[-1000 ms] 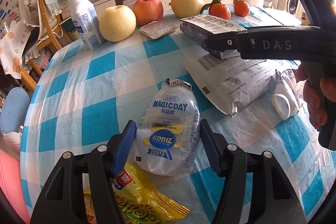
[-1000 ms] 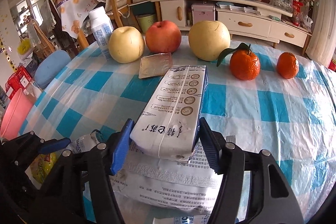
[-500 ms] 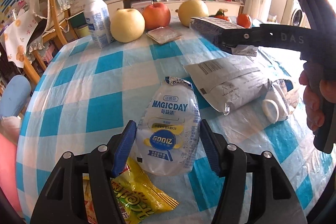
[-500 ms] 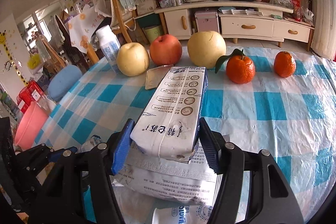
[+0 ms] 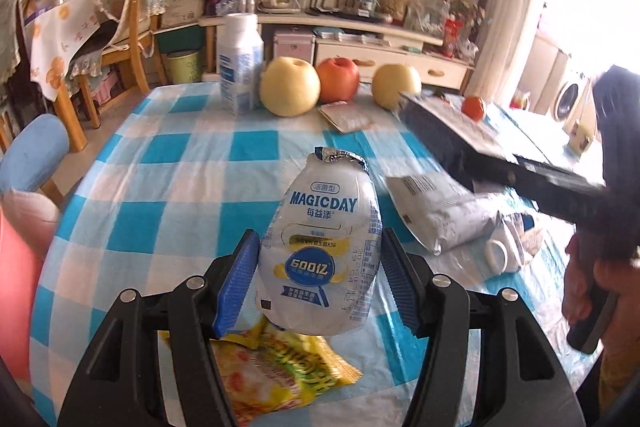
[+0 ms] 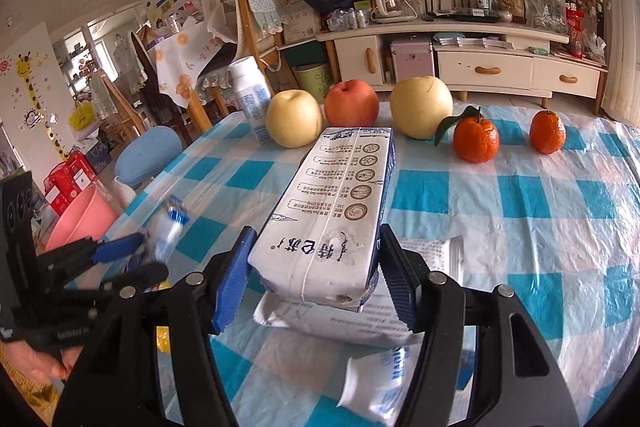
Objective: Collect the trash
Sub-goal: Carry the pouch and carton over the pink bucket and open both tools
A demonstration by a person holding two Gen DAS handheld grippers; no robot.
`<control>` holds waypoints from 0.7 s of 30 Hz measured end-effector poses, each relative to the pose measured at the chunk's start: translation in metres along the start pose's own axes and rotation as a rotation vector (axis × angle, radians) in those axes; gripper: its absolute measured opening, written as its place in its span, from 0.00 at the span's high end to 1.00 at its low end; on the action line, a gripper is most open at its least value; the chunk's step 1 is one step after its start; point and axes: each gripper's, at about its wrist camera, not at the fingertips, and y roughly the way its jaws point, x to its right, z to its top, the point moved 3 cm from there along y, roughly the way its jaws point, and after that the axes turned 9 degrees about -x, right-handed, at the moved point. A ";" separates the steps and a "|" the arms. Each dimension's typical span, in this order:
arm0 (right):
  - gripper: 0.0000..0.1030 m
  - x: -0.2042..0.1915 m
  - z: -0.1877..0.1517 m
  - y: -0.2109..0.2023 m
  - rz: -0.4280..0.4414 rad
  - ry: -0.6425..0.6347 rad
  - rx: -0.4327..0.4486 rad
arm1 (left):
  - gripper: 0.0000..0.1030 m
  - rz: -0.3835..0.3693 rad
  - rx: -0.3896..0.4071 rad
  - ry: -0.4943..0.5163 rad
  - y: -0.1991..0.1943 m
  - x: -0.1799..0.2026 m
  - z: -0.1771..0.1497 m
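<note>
Now left fingers clamped on yogurt pouch, right fingers clamped on milk carton.

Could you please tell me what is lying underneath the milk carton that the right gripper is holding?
A grey-white mailer bag lies on the tablecloth beneath the milk carton. Its middle is covered.

Tablecloth blue-white check; pouch white; wrapper yellow; apple red.

Glossy, perhaps plastic tablecloth
</note>
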 end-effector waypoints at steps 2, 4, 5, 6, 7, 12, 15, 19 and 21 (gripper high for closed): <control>0.40 -0.007 -0.003 -0.001 0.008 -0.008 -0.003 | 0.40 0.000 0.006 -0.020 -0.003 -0.008 0.001; 0.40 -0.016 -0.006 -0.001 0.015 -0.019 -0.007 | 0.39 -0.002 0.015 -0.044 -0.008 -0.019 0.003; 0.40 -0.020 -0.007 0.000 0.016 -0.025 -0.008 | 0.40 -0.002 0.018 -0.052 -0.010 -0.022 0.003; 0.40 -0.025 -0.009 0.001 0.016 -0.033 -0.012 | 0.40 0.002 0.023 -0.061 -0.012 -0.026 0.003; 0.40 -0.028 -0.010 0.002 0.019 -0.039 -0.015 | 0.39 0.010 0.028 -0.070 -0.014 -0.032 0.004; 0.40 -0.051 -0.016 0.006 0.036 -0.070 -0.024 | 0.39 0.024 0.040 -0.107 -0.021 -0.052 0.005; 0.40 -0.067 -0.016 0.005 0.054 -0.083 -0.023 | 0.39 0.040 0.044 -0.120 -0.026 -0.063 0.005; 0.40 -0.090 -0.015 0.005 0.073 -0.100 -0.024 | 0.39 0.046 0.047 -0.153 -0.032 -0.079 0.004; 0.40 -0.101 -0.015 0.006 0.082 -0.115 -0.028 | 0.39 0.052 0.050 -0.164 -0.036 -0.086 0.004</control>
